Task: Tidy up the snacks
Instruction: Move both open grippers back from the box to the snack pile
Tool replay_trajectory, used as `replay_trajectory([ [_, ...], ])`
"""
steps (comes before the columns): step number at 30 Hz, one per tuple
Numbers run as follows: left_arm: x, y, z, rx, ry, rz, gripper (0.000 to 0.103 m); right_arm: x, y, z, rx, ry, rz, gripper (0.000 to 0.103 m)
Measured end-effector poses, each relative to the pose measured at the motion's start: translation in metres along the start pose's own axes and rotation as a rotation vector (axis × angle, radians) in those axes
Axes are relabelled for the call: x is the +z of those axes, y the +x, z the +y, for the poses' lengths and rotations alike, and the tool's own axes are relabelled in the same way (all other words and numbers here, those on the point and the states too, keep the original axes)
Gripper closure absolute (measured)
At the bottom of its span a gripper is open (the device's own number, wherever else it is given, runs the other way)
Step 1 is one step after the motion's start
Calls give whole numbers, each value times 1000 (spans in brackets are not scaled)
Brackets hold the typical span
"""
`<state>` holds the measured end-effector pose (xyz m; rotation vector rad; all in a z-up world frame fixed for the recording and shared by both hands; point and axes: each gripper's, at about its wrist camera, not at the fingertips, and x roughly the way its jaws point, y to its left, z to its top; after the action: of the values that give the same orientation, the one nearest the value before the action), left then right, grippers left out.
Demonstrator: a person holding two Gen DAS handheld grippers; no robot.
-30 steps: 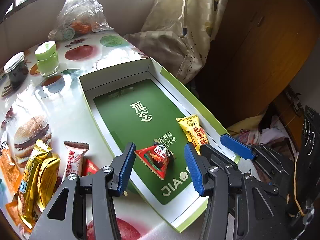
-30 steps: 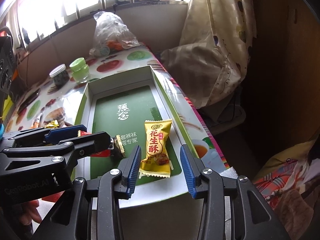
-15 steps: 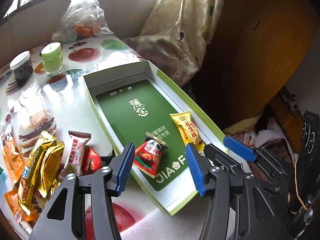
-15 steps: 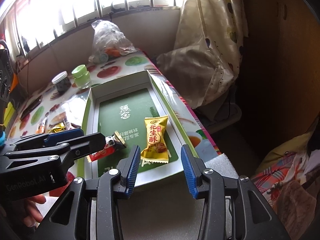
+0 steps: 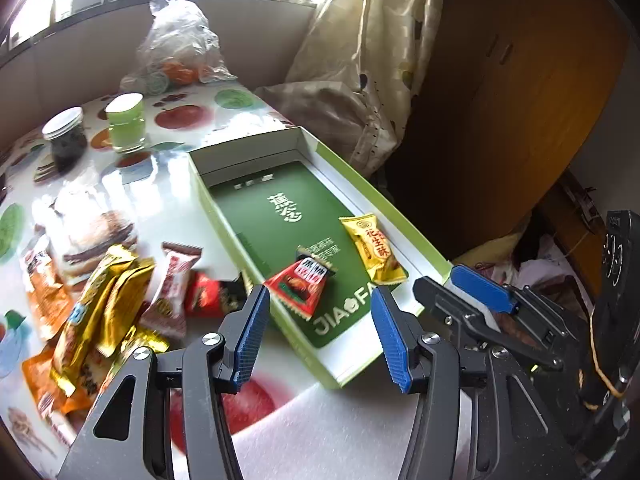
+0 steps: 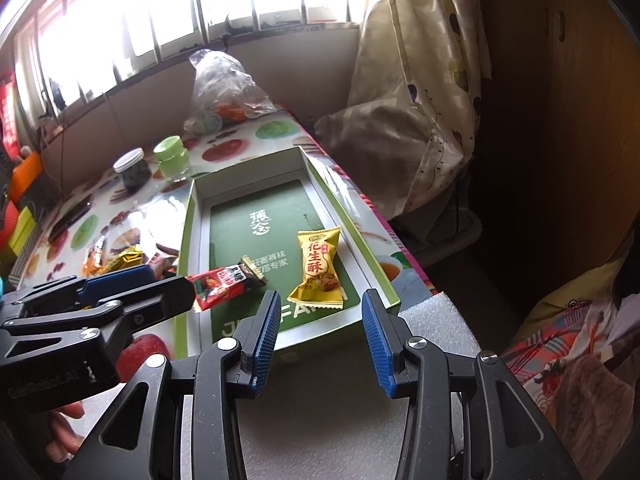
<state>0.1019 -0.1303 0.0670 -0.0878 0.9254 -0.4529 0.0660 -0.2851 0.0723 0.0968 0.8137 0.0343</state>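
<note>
An open green box point(image 5: 362, 190) point(image 6: 188, 220) lies on the table. In it lie a red snack packet point(image 5: 300, 284) point(image 6: 220, 286) and a yellow peanut-candy packet point(image 5: 372, 248) point(image 6: 318, 266). My left gripper point(image 5: 320, 332) is open and empty, above the box's near end, just short of the red packet. My right gripper point(image 6: 318, 340) is open and empty, near the box's front edge, short of the yellow packet. A pile of loose snack packets point(image 5: 100, 300) lies left of the box.
A dark jar point(image 5: 64, 136) and a green jar point(image 5: 126, 122) stand at the back of the table, with a clear plastic bag point(image 5: 180, 48) behind them. A curtain point(image 5: 360, 80) and a wooden cabinet point(image 5: 520, 100) are to the right. White foam point(image 6: 436, 320) lies at the table's near edge.
Both grippers have drawn back toward me, away from the box. The red and yellow packets stay in the box, now farther from the fingers.
</note>
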Motion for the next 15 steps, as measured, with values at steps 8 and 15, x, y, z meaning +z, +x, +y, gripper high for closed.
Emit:
replay_trajectory([
  [8, -19, -25, 12, 69, -6, -35, 49, -9, -15, 16, 23, -20, -21, 62],
  [15, -38, -43, 27, 137, -17, -64, 49, -19, -21, 36, 49, -49, -26, 62],
])
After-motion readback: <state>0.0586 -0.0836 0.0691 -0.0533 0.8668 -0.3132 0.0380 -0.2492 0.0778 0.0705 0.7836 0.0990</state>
